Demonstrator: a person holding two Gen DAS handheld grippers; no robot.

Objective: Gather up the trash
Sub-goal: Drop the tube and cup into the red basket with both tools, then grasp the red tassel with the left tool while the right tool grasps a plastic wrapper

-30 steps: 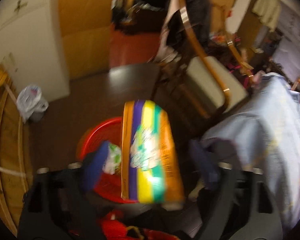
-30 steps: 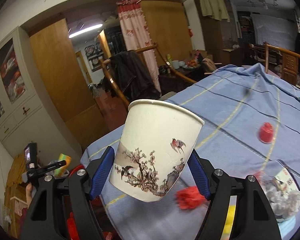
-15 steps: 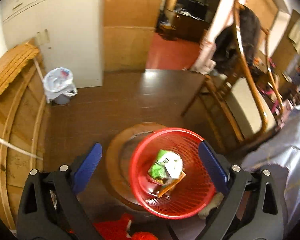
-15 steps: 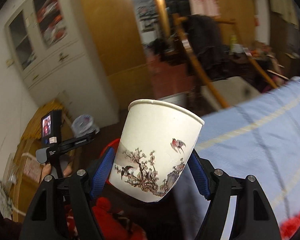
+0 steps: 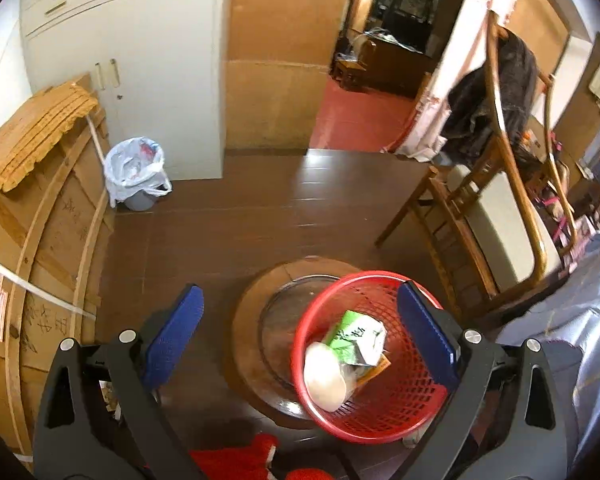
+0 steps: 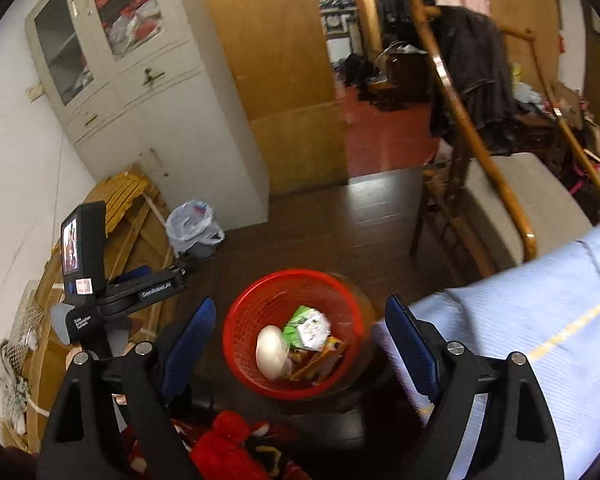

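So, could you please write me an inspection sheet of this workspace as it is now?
Surface: dark wooden floor; a round wooden stand bears the basket.
Job's things: red mesh basket holds a white paper cup lying on its side, a green carton and orange wrappers.
Clutter: red fabric at the bottom edge.
Grippers: left gripper and right gripper above the basket, jaws open, nothing between them; the right jaws have just been opening.
Cables: nothing seen.
Surroundings: grey bin with white bag, white cabinet, wooden chair, blue cloth.
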